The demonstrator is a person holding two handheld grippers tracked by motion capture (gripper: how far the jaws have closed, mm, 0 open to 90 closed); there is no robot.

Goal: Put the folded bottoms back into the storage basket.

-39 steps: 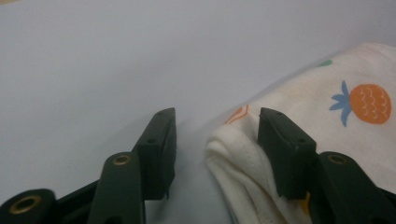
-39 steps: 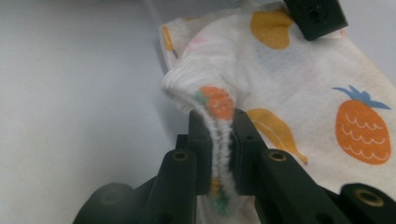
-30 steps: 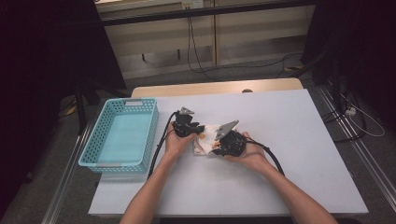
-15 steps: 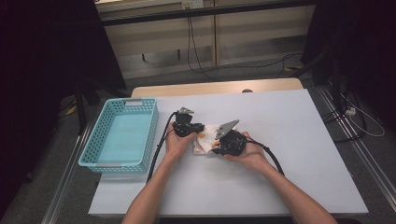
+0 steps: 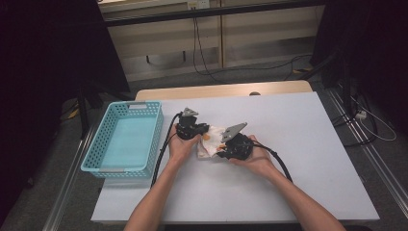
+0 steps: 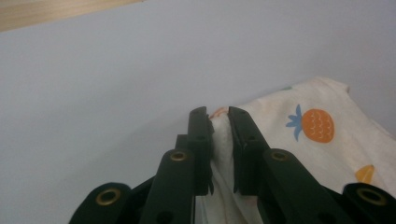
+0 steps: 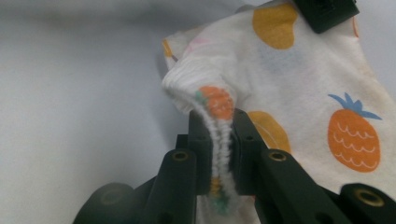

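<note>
A small white cloth (image 5: 210,145) printed with orange pineapples lies bunched on the pale table (image 5: 312,144) between my two grippers. My left gripper (image 5: 203,134) is shut on one edge of it; in the left gripper view the jaws (image 6: 217,114) pinch a thin fold of the cloth (image 6: 322,140). My right gripper (image 5: 219,147) is shut on the ribbed hem; in the right gripper view that hem stands squeezed between the jaws (image 7: 218,119), and the rest of the cloth (image 7: 299,74) spreads away to the right. A black jaw of the left gripper (image 7: 327,11) clamps the cloth's far corner.
A light blue perforated basket (image 5: 153,130) stands at the table's left side, close to my left hand. Black cables trail from both grippers toward the front edge. Bare table surface extends to the right and behind the cloth.
</note>
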